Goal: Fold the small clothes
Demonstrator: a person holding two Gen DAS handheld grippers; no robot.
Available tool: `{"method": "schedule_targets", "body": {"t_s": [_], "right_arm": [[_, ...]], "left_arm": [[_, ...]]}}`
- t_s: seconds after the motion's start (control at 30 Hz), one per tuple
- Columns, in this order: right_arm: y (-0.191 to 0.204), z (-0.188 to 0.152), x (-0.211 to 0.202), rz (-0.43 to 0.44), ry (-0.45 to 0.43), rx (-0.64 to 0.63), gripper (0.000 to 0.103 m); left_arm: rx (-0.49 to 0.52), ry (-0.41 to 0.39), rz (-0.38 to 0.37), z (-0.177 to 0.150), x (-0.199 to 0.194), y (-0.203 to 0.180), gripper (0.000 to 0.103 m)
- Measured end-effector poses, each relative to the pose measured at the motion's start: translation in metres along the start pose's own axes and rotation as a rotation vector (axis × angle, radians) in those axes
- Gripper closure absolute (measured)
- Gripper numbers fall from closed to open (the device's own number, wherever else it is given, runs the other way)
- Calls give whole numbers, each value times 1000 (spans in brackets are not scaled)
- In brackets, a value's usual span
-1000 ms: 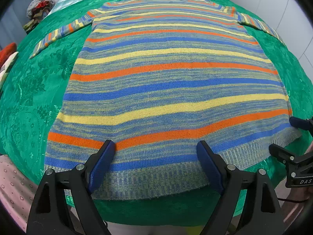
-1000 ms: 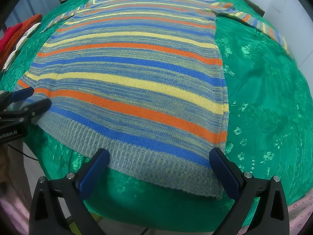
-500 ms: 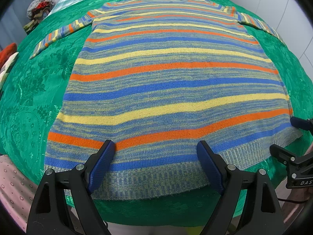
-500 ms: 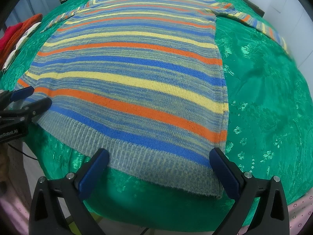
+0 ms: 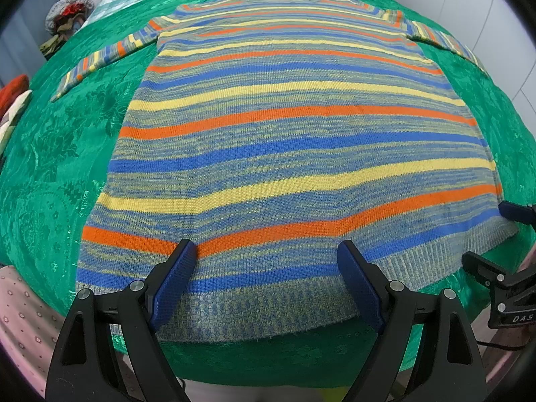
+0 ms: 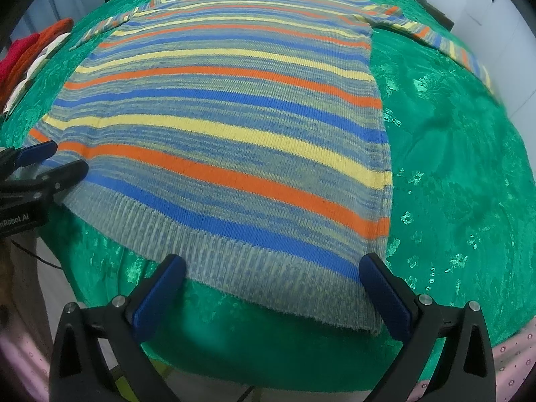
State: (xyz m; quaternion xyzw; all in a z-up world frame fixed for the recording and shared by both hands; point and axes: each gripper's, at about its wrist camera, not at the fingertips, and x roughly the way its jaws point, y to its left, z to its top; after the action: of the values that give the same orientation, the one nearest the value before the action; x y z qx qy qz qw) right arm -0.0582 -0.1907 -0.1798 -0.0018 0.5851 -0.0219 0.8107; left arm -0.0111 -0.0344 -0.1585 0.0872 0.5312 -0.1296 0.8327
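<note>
Striped knit sweater [image 5: 294, 154] lies flat, sleeves spread, on the green-covered surface [image 5: 53, 154], hem at the near edge. Left tool [image 5: 266, 269] released, jaws wide above the hem, left of middle. Right tool [image 6: 273, 279] released too, jaws wide over the hem's right corner. Neither grasps cloth.
</note>
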Motion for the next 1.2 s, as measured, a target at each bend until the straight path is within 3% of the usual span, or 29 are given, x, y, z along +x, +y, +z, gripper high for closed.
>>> {"method": "schedule_targets", "body": {"t_s": [1.2], "right_arm": [[6,0,3,-11,-2,0,0]], "left_arm": [[1,-3,6,-1,0,-2,16]]}}
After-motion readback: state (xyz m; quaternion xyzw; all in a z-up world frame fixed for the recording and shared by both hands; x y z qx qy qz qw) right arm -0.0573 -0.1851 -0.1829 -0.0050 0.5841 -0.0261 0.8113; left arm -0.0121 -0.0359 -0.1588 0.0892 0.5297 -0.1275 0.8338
